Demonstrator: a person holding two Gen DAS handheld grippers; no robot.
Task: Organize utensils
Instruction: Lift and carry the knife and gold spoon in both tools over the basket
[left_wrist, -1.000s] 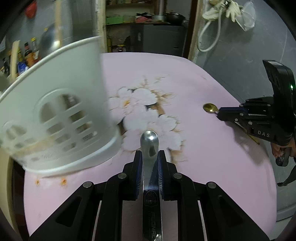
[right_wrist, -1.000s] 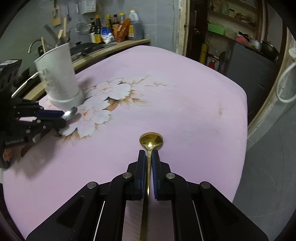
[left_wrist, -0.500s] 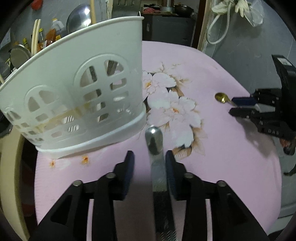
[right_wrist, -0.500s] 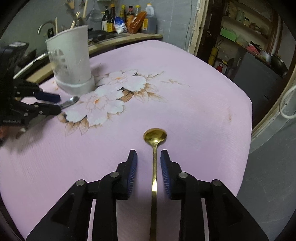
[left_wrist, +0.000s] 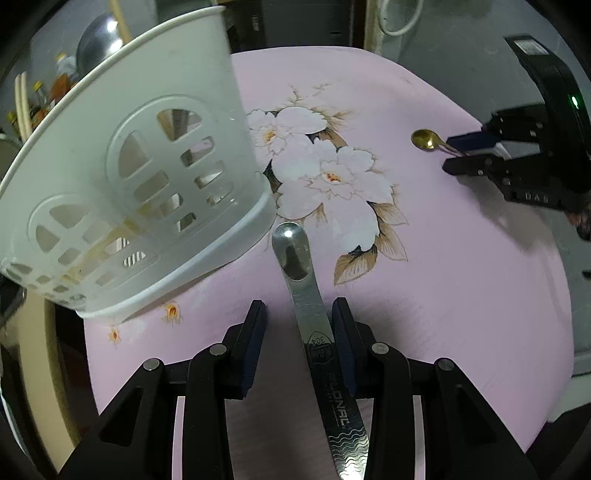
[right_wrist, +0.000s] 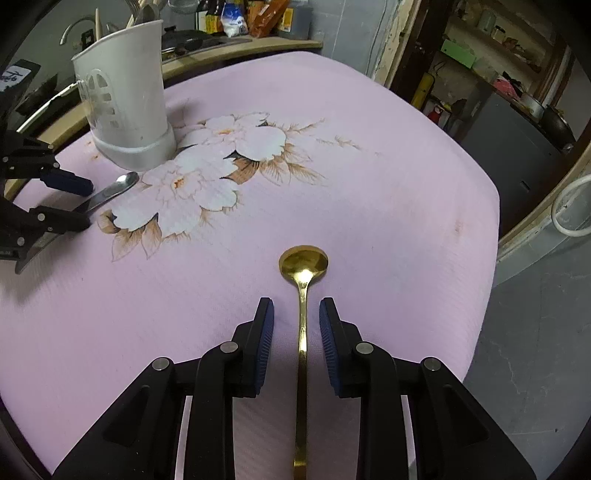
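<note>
Both hand-held grippers have released slim steel spoon (left_wrist: 301, 280) and gold spoon (right_wrist: 303, 280).

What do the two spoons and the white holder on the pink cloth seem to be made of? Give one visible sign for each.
Silver spoon: probably stainless steel, mirror-bright bowl, stamped handle.
Gold spoon: metal with a glossy gold-coloured finish; plating or solid, unclear.
White holder: likely moulded plastic, matte, with cut-out slots.

Each wrist view close, steeply down over pink tablecloth (left_wrist: 461, 295); both share white utensil holder (right_wrist: 125, 103).
</note>
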